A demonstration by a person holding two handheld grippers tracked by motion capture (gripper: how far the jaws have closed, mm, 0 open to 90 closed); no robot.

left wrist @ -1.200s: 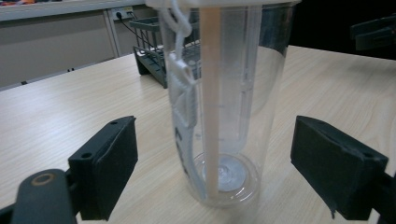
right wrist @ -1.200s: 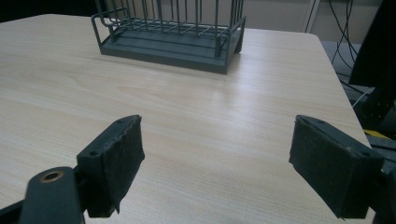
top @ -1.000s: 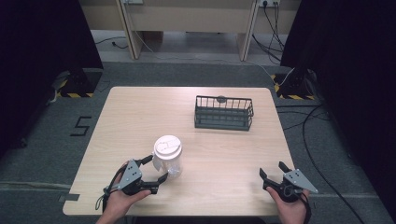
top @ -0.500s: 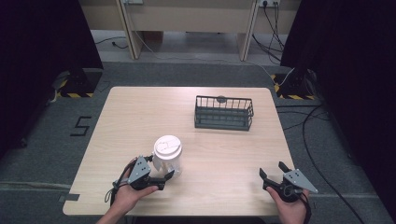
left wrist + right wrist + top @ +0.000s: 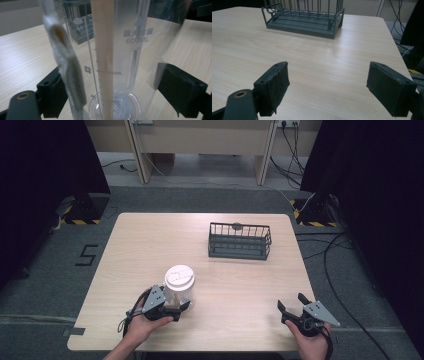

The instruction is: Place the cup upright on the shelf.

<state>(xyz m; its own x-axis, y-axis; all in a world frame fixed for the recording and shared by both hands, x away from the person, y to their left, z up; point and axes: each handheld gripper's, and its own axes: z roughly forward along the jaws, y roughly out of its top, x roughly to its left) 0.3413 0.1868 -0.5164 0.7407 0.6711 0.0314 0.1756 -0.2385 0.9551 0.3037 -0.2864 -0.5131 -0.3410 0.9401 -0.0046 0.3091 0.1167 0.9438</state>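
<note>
A tall clear plastic cup (image 5: 179, 282) with a white lid stands upright near the table's front left. In the left gripper view the cup (image 5: 125, 57) carries printed marks, 600ML and 400ML, and a tan stick and a white paper-wrapped strip show through its wall. My left gripper (image 5: 177, 306) is open, with its jaws on either side of the cup's base; the pads (image 5: 53, 95) sit close to the wall, and I cannot tell if they touch it. At the front right my right gripper (image 5: 292, 306) is open over bare wood, nothing between its pads (image 5: 274, 87).
A dark wire basket (image 5: 240, 241) stands at the back right of the wooden table (image 5: 150, 240), straight ahead in the right gripper view (image 5: 304, 15). Cables lie on the grey floor to the right, past the table's edge.
My left gripper has slid forward, so the cup's base now sits between its jaws. The right gripper has stayed still.
</note>
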